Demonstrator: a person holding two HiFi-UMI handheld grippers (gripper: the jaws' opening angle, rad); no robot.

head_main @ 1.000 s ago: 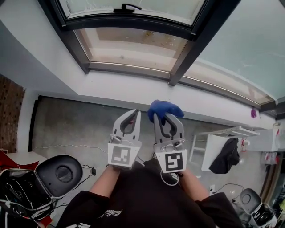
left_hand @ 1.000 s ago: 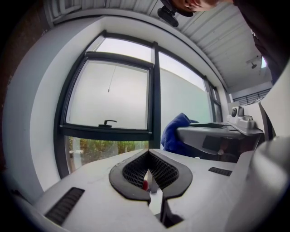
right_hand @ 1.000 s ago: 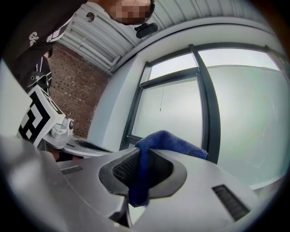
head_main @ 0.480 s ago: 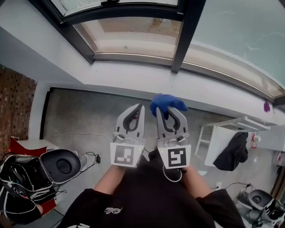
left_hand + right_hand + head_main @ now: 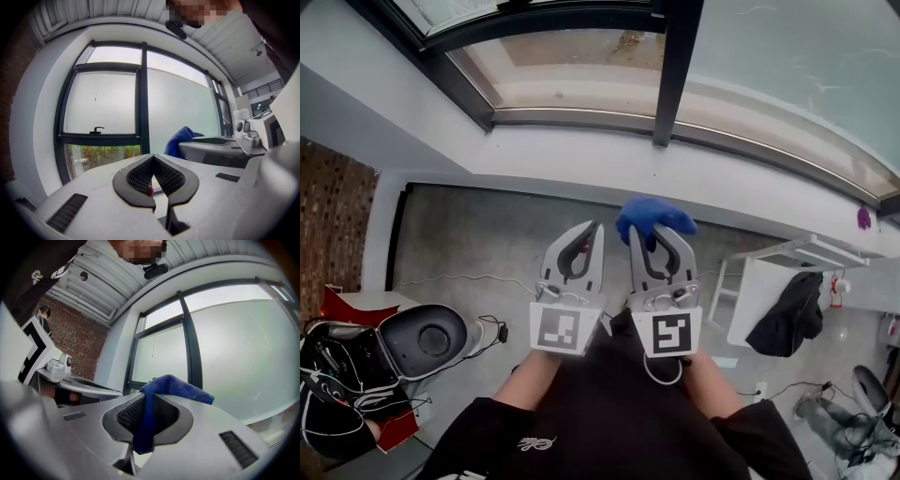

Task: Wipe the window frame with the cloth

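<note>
A blue cloth (image 5: 654, 217) is pinched in my right gripper (image 5: 642, 232), which is shut on it; the cloth (image 5: 164, 390) bunches out over the jaw tips in the right gripper view. My left gripper (image 5: 592, 230) is held close beside it on the left, shut with nothing in it (image 5: 153, 157). Both point at the window, a short way in front of the white sill (image 5: 581, 159). The dark window frame (image 5: 675, 66) has an upright bar (image 5: 143, 93) between the panes and a handle (image 5: 97, 129) on the left sash. Neither gripper touches the frame.
Below the sill, an open black case (image 5: 422, 342) lies on the grey floor at the lower left. A white shelf (image 5: 769, 291) with a dark garment (image 5: 783, 319) stands at the right. A brick wall (image 5: 333, 225) borders the left.
Both grippers keep the same side-by-side pose with the cloth still held. The head view has shifted, so the frame's upright bar now stands nearly straight above the grippers.
</note>
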